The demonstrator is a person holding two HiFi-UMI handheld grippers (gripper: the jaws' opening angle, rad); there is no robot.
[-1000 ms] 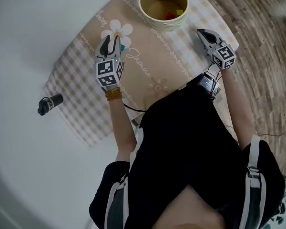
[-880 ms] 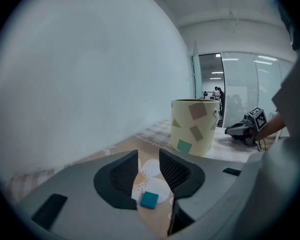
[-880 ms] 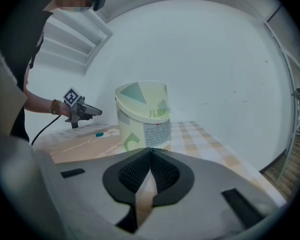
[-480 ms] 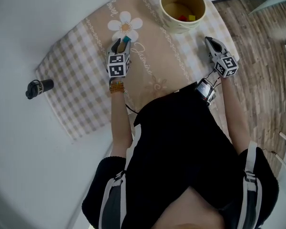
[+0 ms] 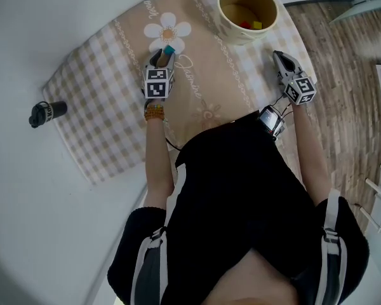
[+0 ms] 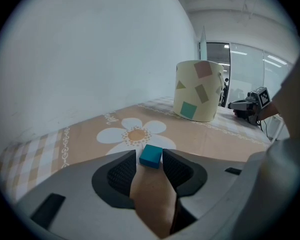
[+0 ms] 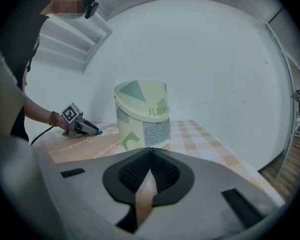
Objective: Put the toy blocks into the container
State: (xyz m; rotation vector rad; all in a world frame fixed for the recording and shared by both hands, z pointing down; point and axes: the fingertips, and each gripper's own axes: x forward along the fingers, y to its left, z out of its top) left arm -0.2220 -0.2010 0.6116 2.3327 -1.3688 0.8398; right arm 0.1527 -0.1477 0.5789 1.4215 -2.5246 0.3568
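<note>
Teal block [image 6: 150,156] lies on the flowered cloth [image 6: 215,139], between the tips of my left gripper [image 5: 163,57], whose jaws have just been opening and stand apart. I should ease forward, seat it deeper, then close squarely before the container [image 5: 232,32]. My right gripper [image 5: 280,57] has its jaws together, empty

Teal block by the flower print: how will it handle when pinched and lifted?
Teal block looks stiff: crisp edges, flat faces, so a pinch shouldn't deform it. Probably light, being tiny beside the container. Lying flat on the cloth, it should slide rather than roll if nudged.
</note>
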